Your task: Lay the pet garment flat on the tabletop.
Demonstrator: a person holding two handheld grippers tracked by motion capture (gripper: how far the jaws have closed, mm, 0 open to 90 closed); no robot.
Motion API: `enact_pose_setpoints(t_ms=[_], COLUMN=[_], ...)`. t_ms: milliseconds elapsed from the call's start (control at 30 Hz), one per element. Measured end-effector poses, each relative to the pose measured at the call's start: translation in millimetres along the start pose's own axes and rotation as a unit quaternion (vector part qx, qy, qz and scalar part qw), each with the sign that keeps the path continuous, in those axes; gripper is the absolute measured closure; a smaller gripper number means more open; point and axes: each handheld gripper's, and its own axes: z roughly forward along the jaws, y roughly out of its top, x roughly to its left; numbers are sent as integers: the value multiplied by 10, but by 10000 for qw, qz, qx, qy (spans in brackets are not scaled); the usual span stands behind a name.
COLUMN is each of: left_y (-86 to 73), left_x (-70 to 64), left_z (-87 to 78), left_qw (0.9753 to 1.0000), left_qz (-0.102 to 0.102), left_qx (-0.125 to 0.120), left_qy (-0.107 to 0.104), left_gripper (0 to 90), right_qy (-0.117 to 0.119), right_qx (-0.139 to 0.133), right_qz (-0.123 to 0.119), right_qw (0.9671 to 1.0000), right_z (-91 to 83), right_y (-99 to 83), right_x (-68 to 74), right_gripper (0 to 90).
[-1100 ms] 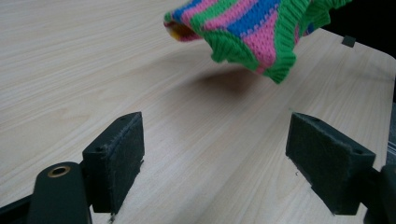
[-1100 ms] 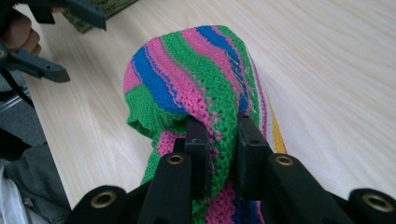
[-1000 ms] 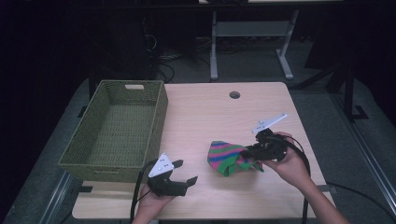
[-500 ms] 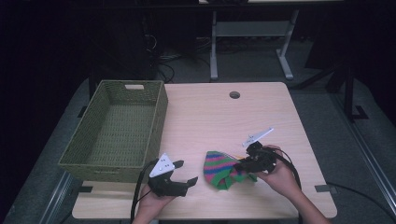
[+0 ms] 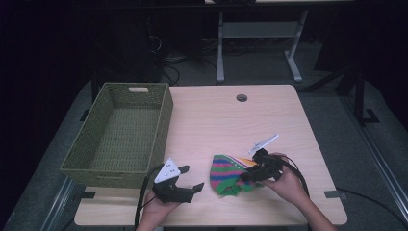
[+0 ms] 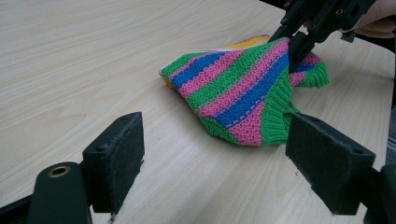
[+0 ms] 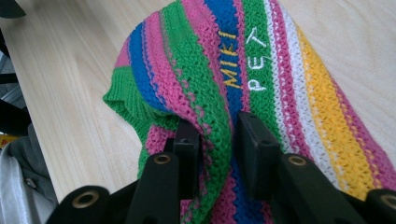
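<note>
— Right tool [image 7: 212, 140]?
— Jaws clamped on a fold of the striped knitted garment [image 5: 230, 172], which lies on the worktop [image 5: 216, 115] near its front edge.
— Left tool [image 5: 188, 180]?
— Jaws wide apart, holding nothing, just left of the garment; green wicker basket [image 5: 120, 134] beyond

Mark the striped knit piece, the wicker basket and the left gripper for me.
striped knit piece [image 6: 238, 98]: left gripper view, on its striped middle.
wicker basket [image 5: 162, 118]: high view, on its right wall.
left gripper [image 5: 188, 179]: high view, midway between its open jaw tips.
</note>
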Motion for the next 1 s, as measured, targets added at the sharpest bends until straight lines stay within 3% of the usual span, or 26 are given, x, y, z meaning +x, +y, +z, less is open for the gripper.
enact_pose_setpoints(t_ms=[233, 333, 600, 1000], left_y=[1, 4, 6, 8], left_x=[6, 1, 2, -2], left_z=[0, -1, -4, 4], left_qw=[10000, 10000, 10000, 10000], left_qz=[-5, 23, 2, 72], left_qx=[-1, -4, -22, 27], left_qy=[-11, -7, -27, -40], left_gripper=[192, 192, 192, 192], right_qy=[20, 85, 140, 136], right_qx=[-14, -53, -175, -414], right_qz=[-51, -54, -206, -600], right_qw=[10000, 9999, 9995, 9972], right_z=[-21, -48, -178, -435], right_y=[-14, -15, -11, 1], right_x=[22, 39, 89, 298], right_gripper=[605, 512, 431, 456])
